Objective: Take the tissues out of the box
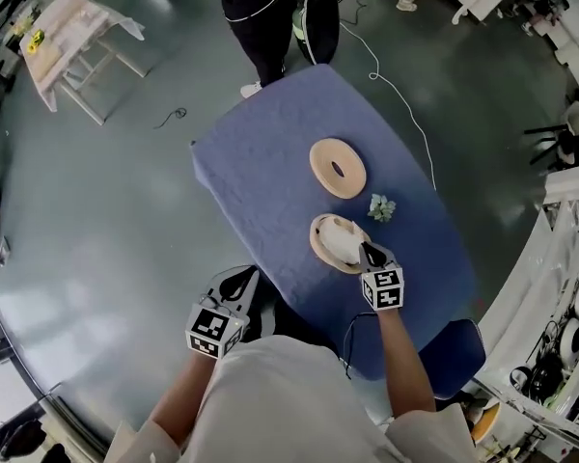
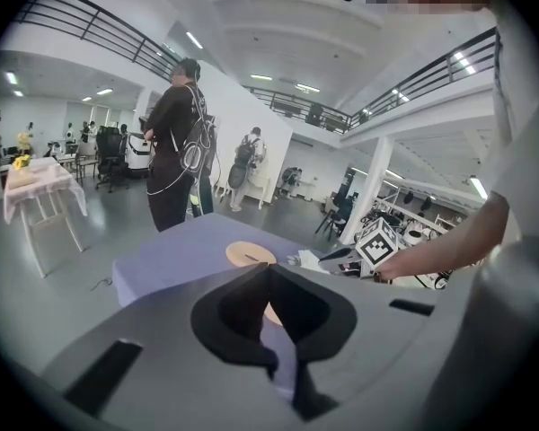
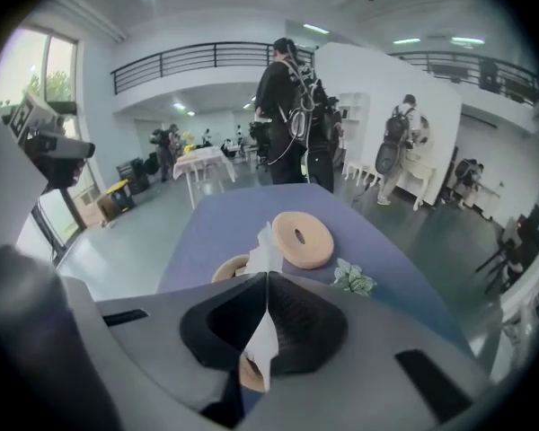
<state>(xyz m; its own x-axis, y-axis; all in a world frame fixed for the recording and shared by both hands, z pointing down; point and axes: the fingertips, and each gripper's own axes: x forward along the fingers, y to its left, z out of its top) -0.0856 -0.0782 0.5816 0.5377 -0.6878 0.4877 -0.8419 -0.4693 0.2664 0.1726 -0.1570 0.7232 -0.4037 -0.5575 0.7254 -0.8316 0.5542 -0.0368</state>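
Observation:
A round wooden tissue box (image 1: pixel 320 243) lies open on the blue table (image 1: pixel 261 162), with white tissue (image 1: pixel 341 244) heaped in it. Its round lid (image 1: pixel 338 168), with a slot in the middle, lies flat just beyond it. My right gripper (image 1: pixel 366 250) is at the box's near right rim, shut on a white tissue (image 3: pixel 263 330). The sheet runs between the pads and sticks up past the tips. The lid (image 3: pixel 303 238) and the box (image 3: pixel 227 268) show beyond the jaws. My left gripper (image 1: pixel 250 276) hangs off the table's near left edge, shut and empty.
A small green and white crumpled thing (image 1: pixel 382 207) lies on the table right of the lid. A person in black (image 1: pixel 280 17) stands at the table's far end. A white cable (image 1: pixel 405 104) runs over the floor, and a cloth-covered table (image 1: pixel 72 37) stands far left.

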